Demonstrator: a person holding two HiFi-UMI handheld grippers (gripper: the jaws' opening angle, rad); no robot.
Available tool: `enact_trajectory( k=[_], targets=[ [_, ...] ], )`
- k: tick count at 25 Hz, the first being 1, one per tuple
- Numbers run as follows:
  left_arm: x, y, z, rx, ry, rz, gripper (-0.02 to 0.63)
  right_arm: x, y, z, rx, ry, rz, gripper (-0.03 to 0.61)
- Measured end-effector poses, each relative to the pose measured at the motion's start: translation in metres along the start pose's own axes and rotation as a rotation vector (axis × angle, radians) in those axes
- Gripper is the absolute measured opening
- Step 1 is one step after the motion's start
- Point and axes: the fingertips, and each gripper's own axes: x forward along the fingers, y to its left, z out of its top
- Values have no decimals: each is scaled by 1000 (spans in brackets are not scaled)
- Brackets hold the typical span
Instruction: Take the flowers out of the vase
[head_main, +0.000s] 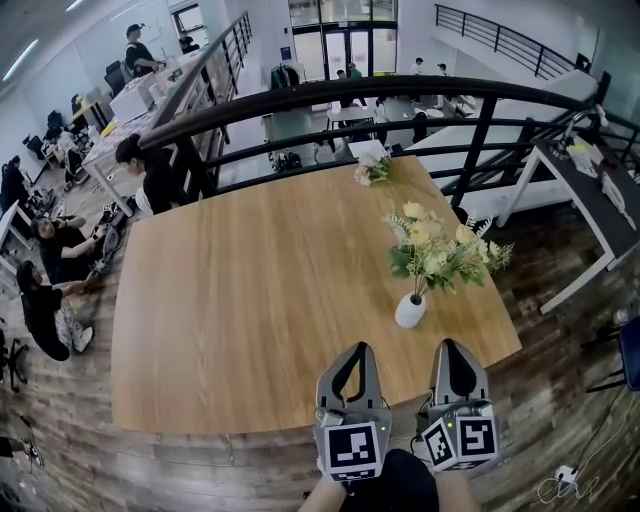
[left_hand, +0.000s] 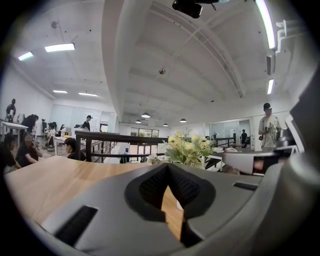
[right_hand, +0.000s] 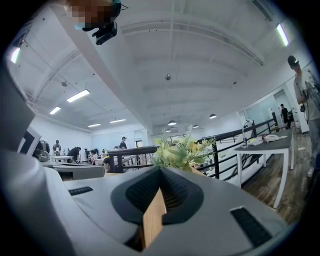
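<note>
Head view puts the flowers (head_main: 440, 245) in a small white vase (head_main: 410, 312) on the right side of the wooden table (head_main: 250, 300), near its front edge and just ahead of your right gripper (head_main: 447, 347). Your left gripper (head_main: 361, 348) sits beside it at the table's near edge, a little farther from the vase. Both are closed tip to tip with nothing between the jaws. Each gripper view shows only a sliver of tabletop through the gap behind the tips. You'll have to open one before it can take anything.

The bunch looks light and soft: pale yellow and white heads over leafy green, spreading well wider than the vase. Heads and leaves would likely crush under the pads, so aim for the stems just above the vase's mouth, where they're gathered and probably stiffest. The vase looks small, light and smooth — it may lift or tip with the stems, so steady its body with the other gripper and pull straight up. A second small bunch (head_main: 372, 170) lies at the far edge, well apart.
</note>
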Motion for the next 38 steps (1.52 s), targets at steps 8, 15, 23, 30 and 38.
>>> enact_trajectory(
  k=[8, 15, 23, 30, 38],
  targets=[
    [8, 1, -10, -21, 29, -3, 15, 8, -1, -8, -3, 43, 2, -5],
    [13, 3, -16, -16, 37, 4, 15, 16, -1, -18, 9, 70, 9, -5],
    [35, 3, -21, -27, 78, 19, 15, 42, -12, -26, 23, 89, 27, 41],
    [53, 5, -25, -40, 99, 48, 15, 64, -29, -31, 23, 110, 25, 43],
    [73, 9, -31, -34, 117, 82, 15, 89, -34, -37, 48, 133, 64, 107]
  ],
)
